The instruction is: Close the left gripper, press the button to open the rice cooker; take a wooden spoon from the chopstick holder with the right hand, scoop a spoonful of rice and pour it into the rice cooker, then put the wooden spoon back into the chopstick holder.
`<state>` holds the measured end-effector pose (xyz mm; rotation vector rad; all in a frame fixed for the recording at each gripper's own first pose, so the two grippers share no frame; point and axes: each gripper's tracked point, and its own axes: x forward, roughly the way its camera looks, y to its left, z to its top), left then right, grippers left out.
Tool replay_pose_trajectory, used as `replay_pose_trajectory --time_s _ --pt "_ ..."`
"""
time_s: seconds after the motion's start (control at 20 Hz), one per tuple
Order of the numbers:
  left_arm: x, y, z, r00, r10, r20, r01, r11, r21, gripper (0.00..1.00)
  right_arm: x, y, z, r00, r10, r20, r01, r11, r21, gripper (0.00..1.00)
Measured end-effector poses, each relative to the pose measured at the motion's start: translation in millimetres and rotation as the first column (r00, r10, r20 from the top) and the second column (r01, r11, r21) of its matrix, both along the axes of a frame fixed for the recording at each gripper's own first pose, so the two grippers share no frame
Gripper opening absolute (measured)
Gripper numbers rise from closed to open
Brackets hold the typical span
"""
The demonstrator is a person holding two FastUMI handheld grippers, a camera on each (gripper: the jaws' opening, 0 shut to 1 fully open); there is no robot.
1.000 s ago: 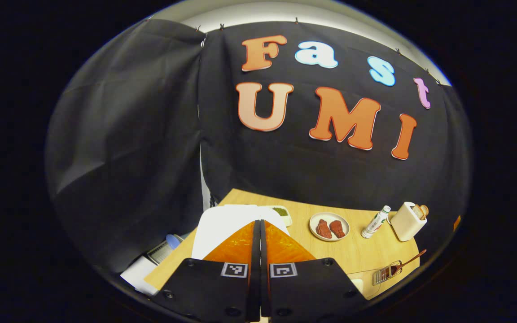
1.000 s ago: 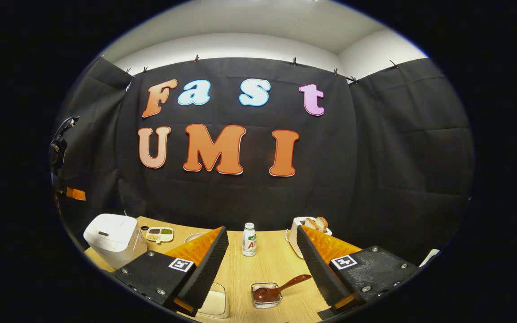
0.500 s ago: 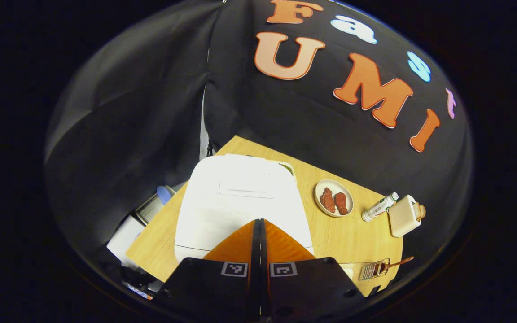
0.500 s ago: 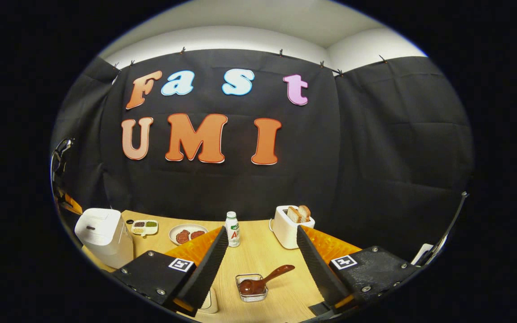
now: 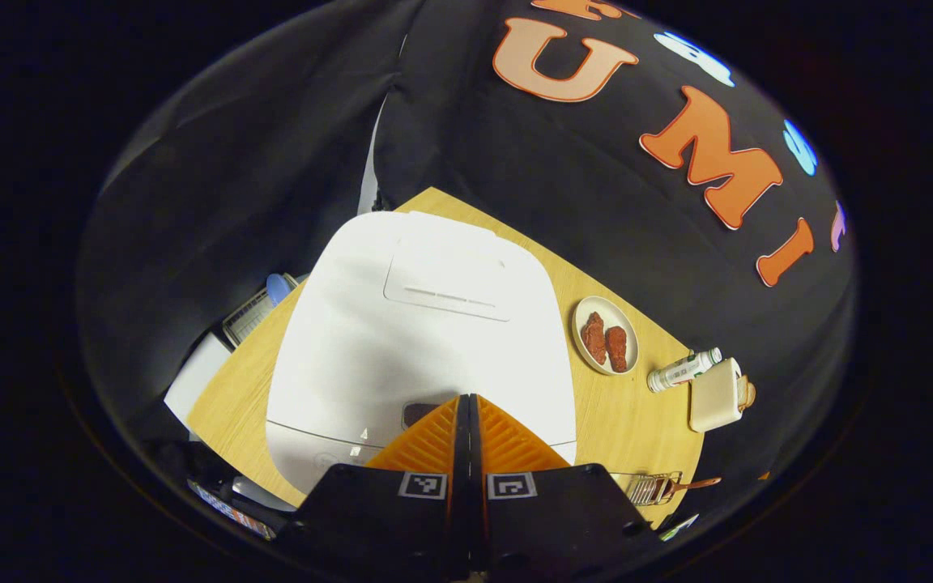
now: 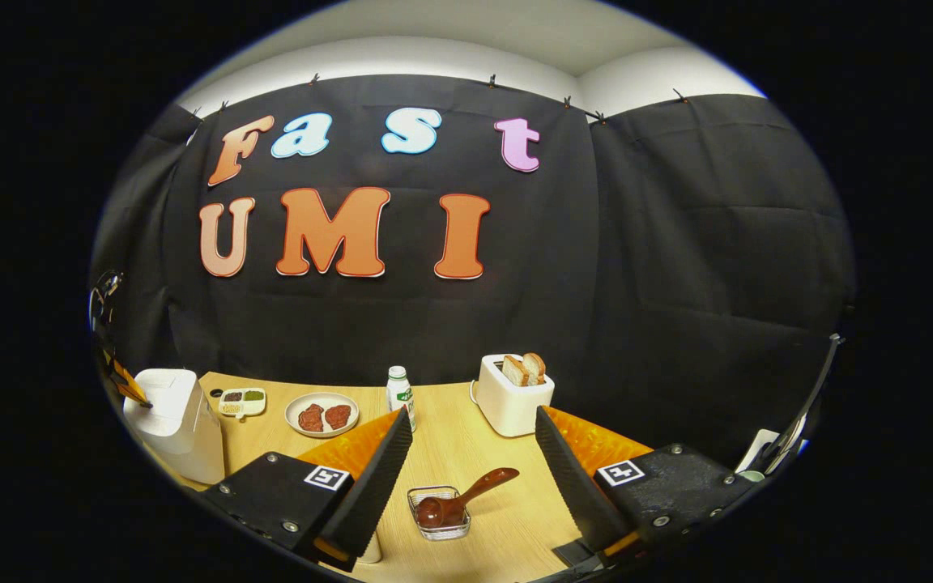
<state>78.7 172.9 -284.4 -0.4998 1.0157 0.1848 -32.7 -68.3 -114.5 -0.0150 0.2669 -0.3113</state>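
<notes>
Rice cooker (image 5: pixel 418 324) is sitting lid-down at the bench (image 5: pixel 636 421) left end, and it is now looming larger than a second ago: you are lowering the left tool (image 5: pixel 466 405), fingers pressed together and empty, so its tip is arriving just beside the dark button (image 5: pixel 418 413). Right tool (image 6: pixel 470 441) is hanging spread apart above the wooden spoon (image 6: pixel 458 498) in the chopstick holder (image 6: pixel 439 518).
</notes>
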Motion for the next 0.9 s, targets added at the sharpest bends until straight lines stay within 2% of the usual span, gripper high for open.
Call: replay_pose_trajectory --time_s 0.25,0.4,0.55,0.7,0.9 --pt "3.5 -0.4 -6.1 1.0 0.012 -0.013 -0.012 1.0 -0.002 0.05 2.8 2.7 -11.4 1.0 0.0 -0.022 0.001 1.0 0.006 0.96" --pt "5.1 -1.0 1.5 1.0 0.013 0.011 -0.013 0.999 0.051 0.05 2.7 2.6 -13.0 1.0 -0.002 -0.028 0.002 1.0 0.007 0.96" --pt "20.0 4.4 37.4 0.991 -0.025 0.128 0.008 0.991 0.135 0.05 2.5 -1.6 -16.0 0.999 -0.008 -0.039 0.008 1.0 -0.004 0.96" --pt "37.2 18.6 76.5 0.963 -0.021 0.27 -0.041 0.974 0.221 0.05 3.5 0.5 -21.3 0.999 0.003 -0.053 -0.002 1.0 0.019 0.96" --pt "45.9 36.1 122.8 0.921 -0.032 0.388 -0.1 0.944 0.315 0.05 4.0 4.9 -29.4 0.996 0.041 -0.084 -0.039 0.999 0.035 0.96"
